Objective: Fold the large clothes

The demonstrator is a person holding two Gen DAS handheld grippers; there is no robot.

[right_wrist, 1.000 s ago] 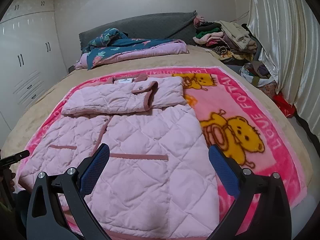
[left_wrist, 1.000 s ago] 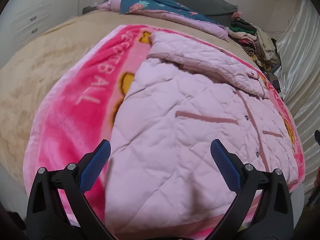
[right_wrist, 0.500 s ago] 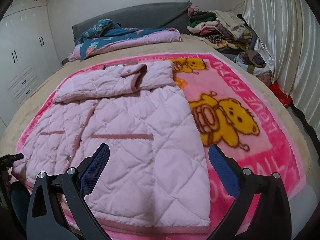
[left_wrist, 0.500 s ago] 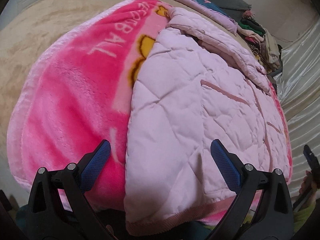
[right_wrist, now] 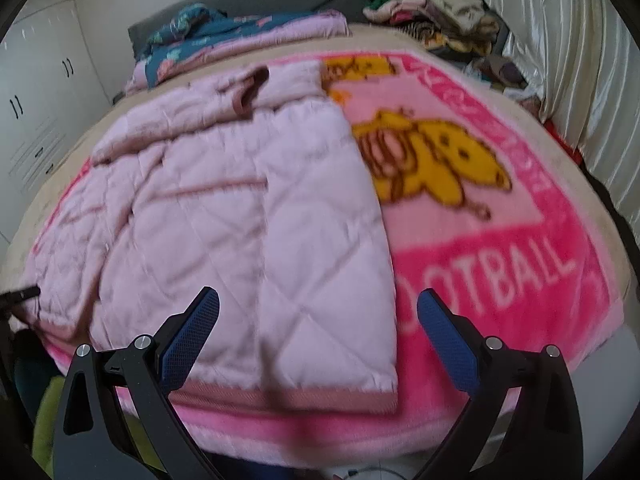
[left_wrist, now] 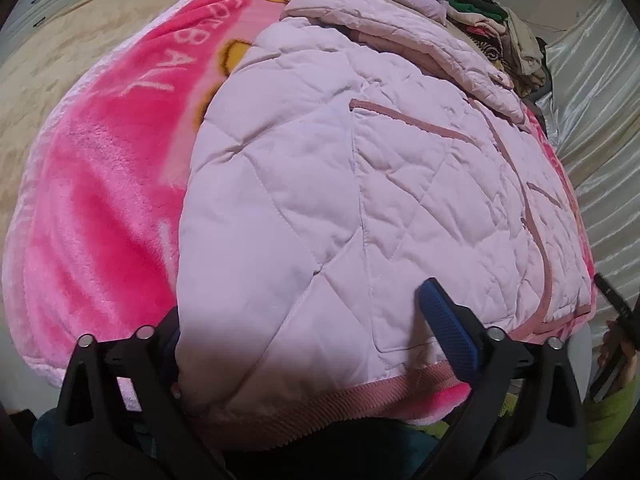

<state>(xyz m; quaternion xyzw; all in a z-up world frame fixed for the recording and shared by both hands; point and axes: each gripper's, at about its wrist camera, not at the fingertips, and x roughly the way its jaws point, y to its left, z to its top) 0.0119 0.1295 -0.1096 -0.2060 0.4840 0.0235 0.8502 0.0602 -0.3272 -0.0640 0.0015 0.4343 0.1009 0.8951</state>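
Observation:
A pale pink quilted jacket (left_wrist: 340,184) lies flat on a pink cartoon blanket (left_wrist: 104,184), sleeves folded across its chest and hem towards me. My left gripper (left_wrist: 304,304) straddles the hem's left corner. Its right finger (left_wrist: 444,320) rests over the quilting, its left finger is hidden behind the jacket's side edge, and the jaws are closing without pressing the cloth. In the right wrist view the jacket (right_wrist: 248,216) fills the left half. My right gripper (right_wrist: 318,320) hangs open over the hem's right corner, one finger above the jacket, the other above the blanket (right_wrist: 500,264).
A beige bed sheet (left_wrist: 60,60) lies under the blanket. A teal flowered quilt (right_wrist: 224,32) sits by the grey headboard. A heap of clothes (right_wrist: 432,4) is at the far right corner, with a pale curtain (right_wrist: 568,60) beside it and white wardrobes (right_wrist: 36,92) on the left.
Both grippers have dropped towards the near hem of the jacket. The left gripper's left finger has slipped out of sight behind the jacket's edge, and its jaws have narrowed a little.

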